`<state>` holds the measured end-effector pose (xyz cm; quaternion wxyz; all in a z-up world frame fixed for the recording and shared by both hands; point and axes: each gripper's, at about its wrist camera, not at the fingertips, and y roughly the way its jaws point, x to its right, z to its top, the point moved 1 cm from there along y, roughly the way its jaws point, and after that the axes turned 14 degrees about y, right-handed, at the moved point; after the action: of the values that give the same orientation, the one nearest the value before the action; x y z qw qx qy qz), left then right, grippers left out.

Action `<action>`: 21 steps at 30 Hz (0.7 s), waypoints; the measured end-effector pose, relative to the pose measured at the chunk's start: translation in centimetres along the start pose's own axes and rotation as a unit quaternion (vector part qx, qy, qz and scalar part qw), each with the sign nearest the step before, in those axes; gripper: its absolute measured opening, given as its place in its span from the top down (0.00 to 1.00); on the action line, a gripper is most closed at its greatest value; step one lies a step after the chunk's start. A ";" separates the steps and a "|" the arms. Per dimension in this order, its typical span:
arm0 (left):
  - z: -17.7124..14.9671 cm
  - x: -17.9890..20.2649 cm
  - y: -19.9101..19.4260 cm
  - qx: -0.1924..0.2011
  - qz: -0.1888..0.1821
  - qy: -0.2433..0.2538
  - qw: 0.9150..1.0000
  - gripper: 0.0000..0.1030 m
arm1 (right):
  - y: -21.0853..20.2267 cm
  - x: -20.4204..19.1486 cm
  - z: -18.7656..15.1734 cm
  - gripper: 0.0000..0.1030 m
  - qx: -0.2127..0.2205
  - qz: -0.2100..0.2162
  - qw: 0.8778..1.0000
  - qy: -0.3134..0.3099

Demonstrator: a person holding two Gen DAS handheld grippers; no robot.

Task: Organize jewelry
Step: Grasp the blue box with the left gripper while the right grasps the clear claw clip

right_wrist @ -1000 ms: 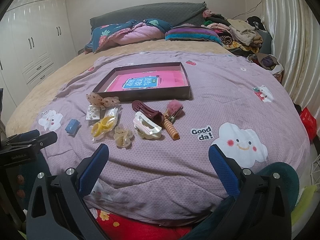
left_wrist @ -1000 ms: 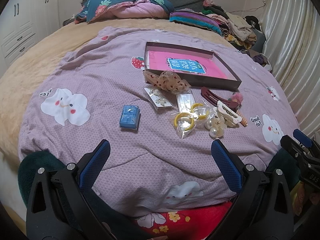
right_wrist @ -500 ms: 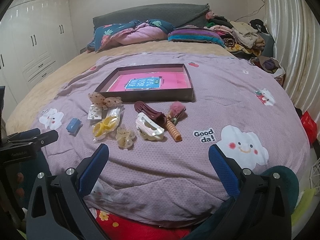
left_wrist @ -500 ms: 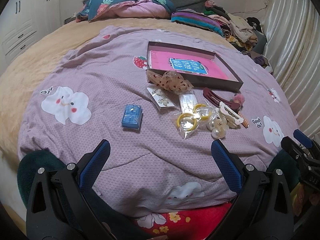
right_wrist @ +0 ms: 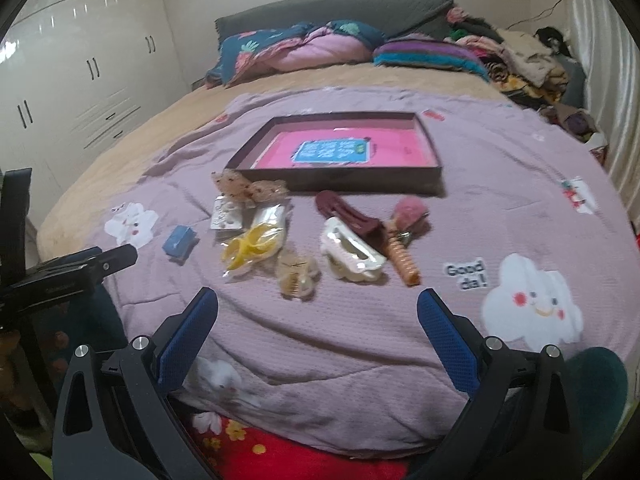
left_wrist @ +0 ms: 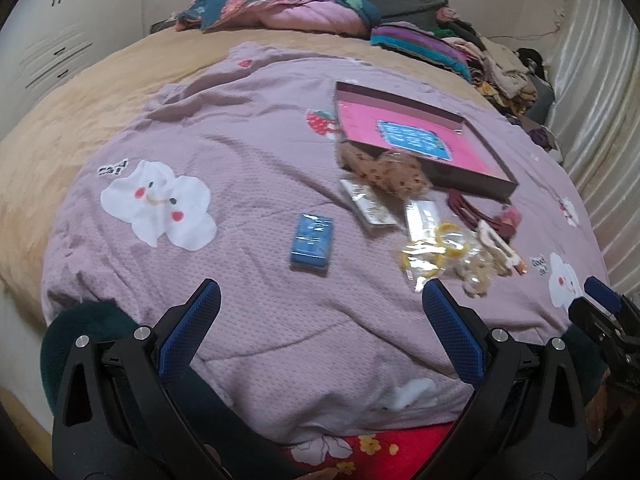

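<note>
1. The left hand-held gripper [left_wrist: 320, 310] is hanging wide open over the near edge of the bed [left_wrist: 80, 128], holding nothing.
2. The right hand-held gripper [right_wrist: 318, 312] is wide open too, and empty.
3. The jewelry is lying in a bunch on the purple blanket [right_wrist: 500, 184], just in front of the box.
4. The box [right_wrist: 434, 142] is lying flat with its long side across the bed. Only a pink sheet with a blue label is showing in it.
5. In the right wrist view, the dark red hair clip [right_wrist: 348, 214] is pointing from the box toward the white claw clip [right_wrist: 350, 256].
6. The orange spiral clip [right_wrist: 402, 258] is lying just beside them, long way toward the grippers.
7. The small blue box [left_wrist: 312, 240] is sitting apart on the left, long side pointing up the bed.
8. The yellow hoops [right_wrist: 254, 246] are lying in a clear bag.
</note>
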<state>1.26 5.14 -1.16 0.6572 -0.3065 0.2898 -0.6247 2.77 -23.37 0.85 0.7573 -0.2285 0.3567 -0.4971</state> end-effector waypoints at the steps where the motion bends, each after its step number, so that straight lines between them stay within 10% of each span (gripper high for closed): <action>1: 0.0 -0.4 0.3 -0.001 0.001 -0.002 1.000 0.08 | 0.4 -0.2 0.0 0.04 -0.004 0.004 1.000 -0.003; 17: 2.1 -1.4 6.0 -0.036 0.002 0.049 0.998 0.08 | 6.4 -1.3 0.4 0.04 -0.050 -0.002 0.998 -0.025; 21: 2.9 -2.0 7.8 -0.046 0.010 0.052 0.998 0.08 | 8.3 -1.3 0.3 0.25 -0.070 -0.008 0.997 -0.029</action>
<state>8.43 7.49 -5.24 0.6326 -0.3006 0.3550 -0.6192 7.56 -18.89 -4.36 0.7450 -0.2982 0.3671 -0.4704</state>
